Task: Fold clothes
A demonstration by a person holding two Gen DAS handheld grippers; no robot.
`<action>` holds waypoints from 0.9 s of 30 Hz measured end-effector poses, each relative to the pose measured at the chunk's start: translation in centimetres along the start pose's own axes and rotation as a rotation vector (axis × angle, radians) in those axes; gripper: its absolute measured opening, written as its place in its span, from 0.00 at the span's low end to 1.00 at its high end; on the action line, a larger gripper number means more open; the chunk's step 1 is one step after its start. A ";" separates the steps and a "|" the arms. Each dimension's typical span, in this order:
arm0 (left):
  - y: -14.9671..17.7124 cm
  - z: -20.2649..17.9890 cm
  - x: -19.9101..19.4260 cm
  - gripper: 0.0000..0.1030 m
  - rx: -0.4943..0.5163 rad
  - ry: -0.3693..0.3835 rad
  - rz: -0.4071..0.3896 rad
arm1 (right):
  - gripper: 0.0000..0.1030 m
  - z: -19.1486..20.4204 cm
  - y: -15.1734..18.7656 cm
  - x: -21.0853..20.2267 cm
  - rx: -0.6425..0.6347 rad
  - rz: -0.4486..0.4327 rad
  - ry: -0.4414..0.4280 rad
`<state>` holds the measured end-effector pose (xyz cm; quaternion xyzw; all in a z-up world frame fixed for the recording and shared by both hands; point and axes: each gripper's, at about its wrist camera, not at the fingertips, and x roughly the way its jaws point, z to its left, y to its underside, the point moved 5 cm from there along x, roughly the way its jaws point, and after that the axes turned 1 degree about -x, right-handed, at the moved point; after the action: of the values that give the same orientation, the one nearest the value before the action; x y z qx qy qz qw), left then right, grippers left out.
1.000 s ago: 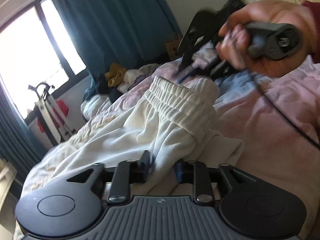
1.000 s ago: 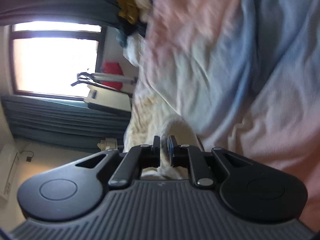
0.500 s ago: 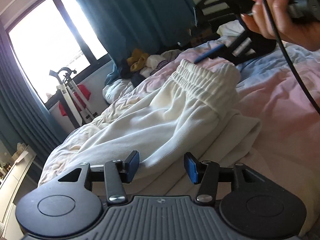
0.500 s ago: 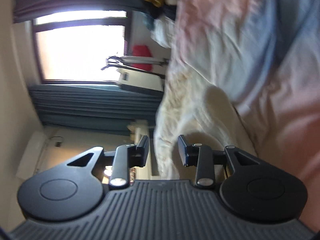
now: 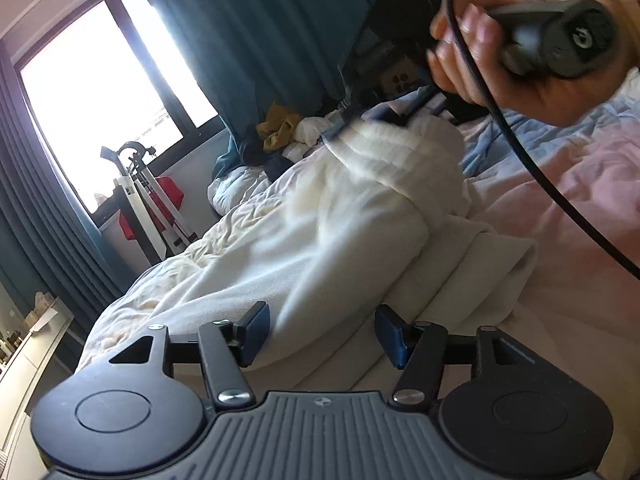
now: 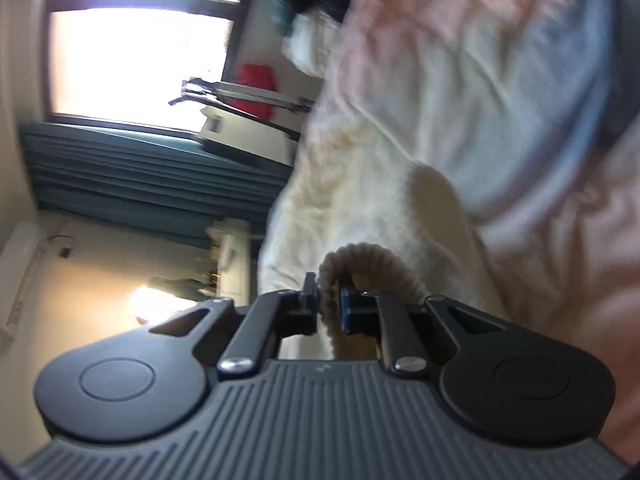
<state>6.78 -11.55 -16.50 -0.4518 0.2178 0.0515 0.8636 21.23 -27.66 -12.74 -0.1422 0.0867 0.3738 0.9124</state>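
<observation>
The left gripper sits nearest, jaws spread wide and holding nothing, its blue pads either side of the near fold of the trousers without closing on them. The trousers, cream-white, lie lengthwise on the bed, partly folded, a doubled layer sticking out toward the pink side of the cover.

Beyond that fold, at the trousers' far end, the right gripper is clamped on the ribbed waistband; from the left wrist view the person's right hand grips its handle above the waistband, which looks lifted and blurred.

Judged from this, the step in hand is carrying the waistband end over to double the trousers. The next move probably calls for the right gripper to lay the waistband down squarely on the lower part, while the left either pins or takes the near fold so the layers do not slide.

No containers are in view. Beyond the trousers, a heap of clothes lies at the bed's far edge.
</observation>
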 end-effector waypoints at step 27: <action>-1.6 5.9 -1.6 0.65 -0.241 0.052 -0.005 | 0.17 2.7 0.6 -2.6 -0.443 -0.149 0.249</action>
<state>7.76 -7.58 -11.66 -0.5540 0.2314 0.0633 0.7972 19.17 -28.08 -9.64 -0.3893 0.1038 0.2952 0.8663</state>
